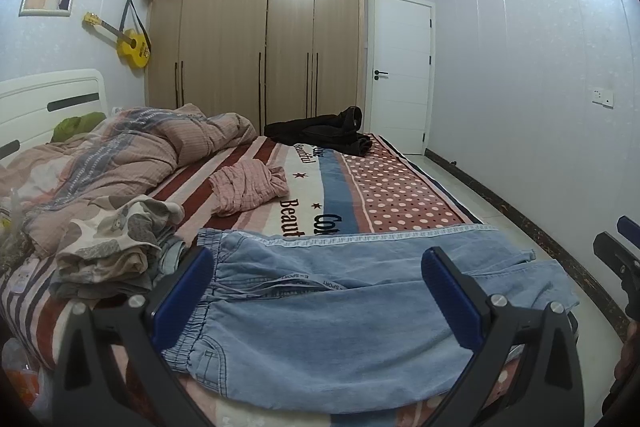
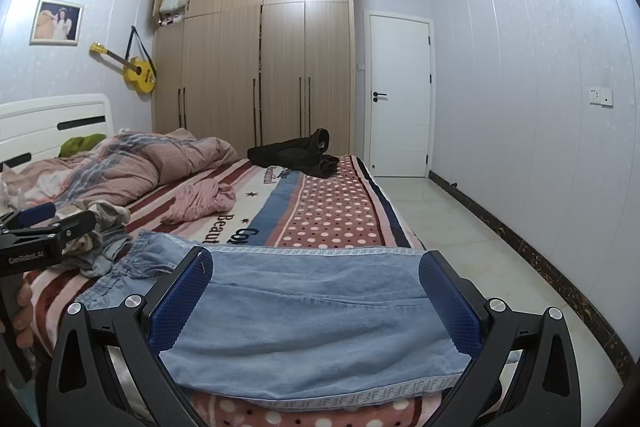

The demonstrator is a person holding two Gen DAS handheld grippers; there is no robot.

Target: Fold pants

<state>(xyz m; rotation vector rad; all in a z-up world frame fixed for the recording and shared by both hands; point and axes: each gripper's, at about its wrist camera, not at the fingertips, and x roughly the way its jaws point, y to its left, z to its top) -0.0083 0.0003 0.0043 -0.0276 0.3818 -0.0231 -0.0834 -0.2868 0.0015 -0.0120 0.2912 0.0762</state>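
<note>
Light blue denim pants [image 1: 320, 311] lie flat across the near end of the bed, waistband to the left, legs to the right; they also show in the right wrist view [image 2: 312, 323]. My left gripper [image 1: 316, 291] is open and hovers over the waist and drawstring part, holding nothing. My right gripper [image 2: 316, 295] is open and hovers over the leg part, holding nothing. Each gripper shows at the edge of the other's view: the right gripper [image 1: 618, 259], the left gripper [image 2: 44, 227].
A patterned bedspread [image 1: 392, 187] covers the bed. A pile of clothes [image 1: 112, 243] lies left of the pants. A pink checked garment [image 1: 248, 187], a rumpled quilt [image 1: 120, 155] and black clothing [image 1: 324, 131] lie farther back. Tiled floor [image 2: 472, 247] is to the right.
</note>
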